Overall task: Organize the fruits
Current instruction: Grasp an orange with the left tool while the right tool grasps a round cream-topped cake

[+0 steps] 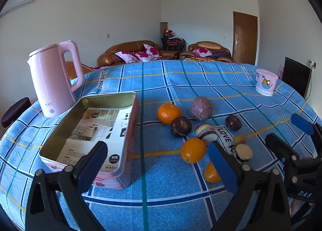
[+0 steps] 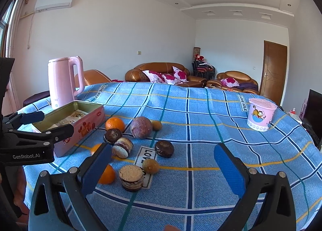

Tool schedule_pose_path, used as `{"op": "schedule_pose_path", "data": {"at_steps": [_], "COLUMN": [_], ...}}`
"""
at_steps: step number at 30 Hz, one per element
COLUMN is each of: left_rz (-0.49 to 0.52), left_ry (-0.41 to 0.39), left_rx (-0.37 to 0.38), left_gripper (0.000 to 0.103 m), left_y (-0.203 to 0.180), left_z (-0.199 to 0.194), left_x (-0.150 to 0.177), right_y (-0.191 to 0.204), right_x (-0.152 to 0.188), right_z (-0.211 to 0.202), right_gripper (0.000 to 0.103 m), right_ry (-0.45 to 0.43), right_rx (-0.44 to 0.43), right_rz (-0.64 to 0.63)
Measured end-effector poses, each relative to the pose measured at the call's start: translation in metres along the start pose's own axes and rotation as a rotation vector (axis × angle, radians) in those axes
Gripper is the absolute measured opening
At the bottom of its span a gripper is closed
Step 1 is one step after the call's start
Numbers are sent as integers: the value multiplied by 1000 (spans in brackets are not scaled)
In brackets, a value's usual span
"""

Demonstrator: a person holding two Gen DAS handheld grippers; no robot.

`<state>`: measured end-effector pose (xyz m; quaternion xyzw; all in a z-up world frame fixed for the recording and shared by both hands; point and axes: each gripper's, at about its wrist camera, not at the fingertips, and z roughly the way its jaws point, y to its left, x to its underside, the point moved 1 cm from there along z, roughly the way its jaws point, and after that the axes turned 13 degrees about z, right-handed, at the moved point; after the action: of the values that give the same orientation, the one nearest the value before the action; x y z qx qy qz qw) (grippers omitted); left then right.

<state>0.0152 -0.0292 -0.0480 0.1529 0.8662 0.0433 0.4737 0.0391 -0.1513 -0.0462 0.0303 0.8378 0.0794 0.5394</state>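
Oranges [image 1: 168, 113] right of tin [image 1: 128, 140]: firm, round, roll-prone (waxy peel); grip across widest middle. Left gripper [image 1: 161, 170] and right gripper [image 2: 163, 170] both wide, empty.

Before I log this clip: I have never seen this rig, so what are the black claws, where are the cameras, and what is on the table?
A person holds two handheld grippers; each carries a fisheye camera looking along its fingers. The left gripper hangs open over the pink tin box, which holds only printed paper. The right gripper is open too, holding nothing. On the blue checked tablecloth lie oranges, a purple passion fruit, small yellow fruits and sandwich cookies. A pink kettle and a cartoon cup stand farther back.
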Motion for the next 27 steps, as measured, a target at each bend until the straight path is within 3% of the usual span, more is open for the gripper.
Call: {"op": "schedule_pose_path", "data": {"at_steps": [10,16,18,19,20,23,27], "left_rz": [121,133,132,135,136,128,113], "left_ry": [57,94,97,105,112,105,77], "left_rx": [136,179,192,198,212,219,179], "left_gripper": [68,67,58,48,38,38,37], "left_y": [-53,-63,-64,-64,-65,-63,-53], "left_z": [15,23,24,25,26,25,20], "left_x": [5,7,7,8,9,10,9], "right_y": [-36,-41,-40,-40,-38,-29,-14], "right_x": [2,5,5,5,5,6,6], "right_z": [0,1,1,2,3,8,12], "right_gripper": [102,102,102,101,97,79,73], "right_ry": [-13,-7,-6,-3,4,42,71], "right_rx": [33,17,5,-2,-11,-42,-75], "right_rz": [112,128,127,126,121,95,52]}}
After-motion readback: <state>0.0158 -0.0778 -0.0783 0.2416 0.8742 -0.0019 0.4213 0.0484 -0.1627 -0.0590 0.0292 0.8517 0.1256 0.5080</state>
